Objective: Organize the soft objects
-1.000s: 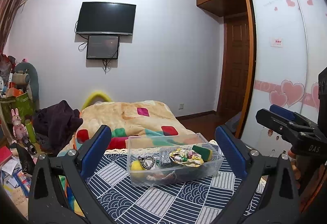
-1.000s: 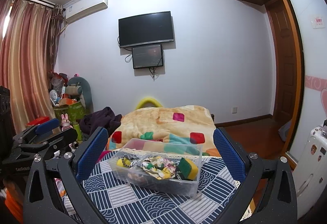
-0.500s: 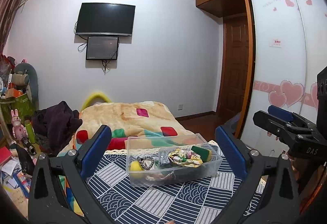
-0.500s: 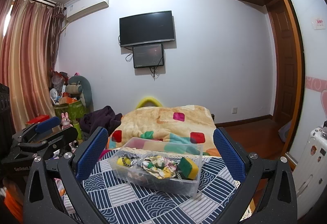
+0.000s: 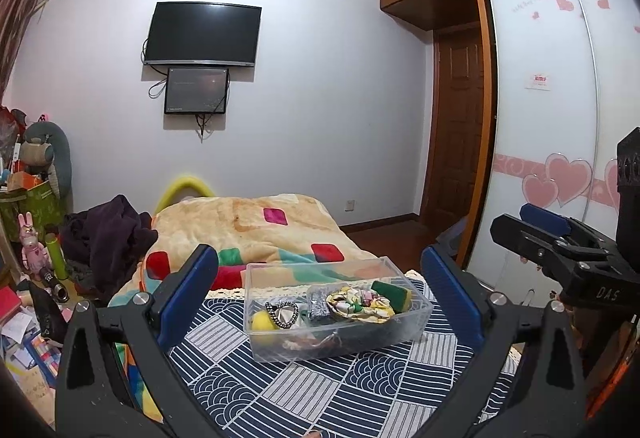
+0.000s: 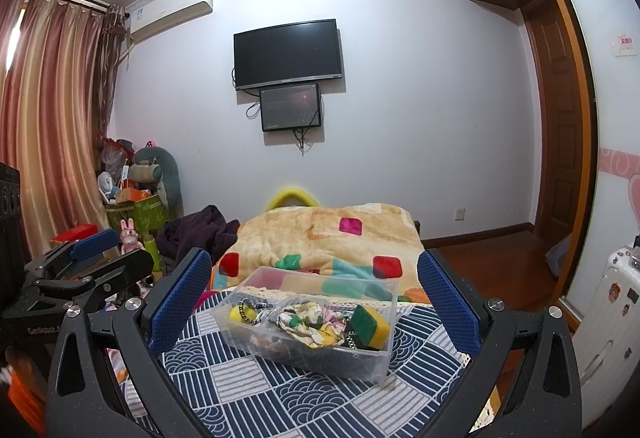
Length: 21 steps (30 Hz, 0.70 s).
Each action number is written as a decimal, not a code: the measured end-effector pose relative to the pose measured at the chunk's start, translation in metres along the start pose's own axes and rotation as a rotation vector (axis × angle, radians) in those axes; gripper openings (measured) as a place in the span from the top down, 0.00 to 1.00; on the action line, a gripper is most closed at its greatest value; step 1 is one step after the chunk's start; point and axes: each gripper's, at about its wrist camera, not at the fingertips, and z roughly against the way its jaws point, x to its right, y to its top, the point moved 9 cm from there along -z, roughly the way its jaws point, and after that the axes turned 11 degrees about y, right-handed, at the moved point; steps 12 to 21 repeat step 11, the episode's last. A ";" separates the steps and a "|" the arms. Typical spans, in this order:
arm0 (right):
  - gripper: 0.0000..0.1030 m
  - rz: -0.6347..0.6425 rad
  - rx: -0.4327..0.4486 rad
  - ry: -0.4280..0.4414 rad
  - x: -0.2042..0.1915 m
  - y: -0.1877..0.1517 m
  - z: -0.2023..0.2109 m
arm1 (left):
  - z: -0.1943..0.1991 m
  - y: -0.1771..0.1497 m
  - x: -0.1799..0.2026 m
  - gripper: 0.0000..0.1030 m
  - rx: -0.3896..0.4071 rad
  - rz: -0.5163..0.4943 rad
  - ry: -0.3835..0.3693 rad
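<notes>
A clear plastic box (image 5: 336,342) stands on a blue patterned cloth (image 5: 340,390). It holds a yellow ball (image 5: 261,320), a floral scrunchie (image 5: 356,303), a green and yellow sponge (image 5: 394,292) and a chain. The box also shows in the right wrist view (image 6: 312,352) with the sponge (image 6: 370,324) and scrunchie (image 6: 308,322). My left gripper (image 5: 320,302) is open and empty, held short of the box. My right gripper (image 6: 314,298) is open and empty too, also short of the box. Each gripper shows at the edge of the other's view.
A bed with an orange patchwork blanket (image 5: 256,230) lies behind the table. Dark clothes (image 5: 108,234) and clutter (image 5: 32,198) sit at the left. A wardrobe (image 5: 560,118) and a door (image 5: 456,158) are at the right. A white suitcase (image 6: 608,310) stands at far right.
Both grippers have shifted only slightly; the box sits a little lower and nearer in the right wrist view. Nothing was taken hold of or let go.
</notes>
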 end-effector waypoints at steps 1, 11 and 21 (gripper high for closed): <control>0.00 0.000 0.000 0.000 0.000 0.000 0.000 | 0.000 0.000 0.000 0.00 -0.001 0.001 -0.001; 0.00 0.000 -0.008 0.002 0.000 -0.005 -0.003 | -0.002 -0.002 0.001 0.00 -0.012 0.014 -0.003; 0.00 0.000 -0.008 0.002 0.000 -0.005 -0.003 | -0.002 -0.002 0.001 0.00 -0.012 0.014 -0.003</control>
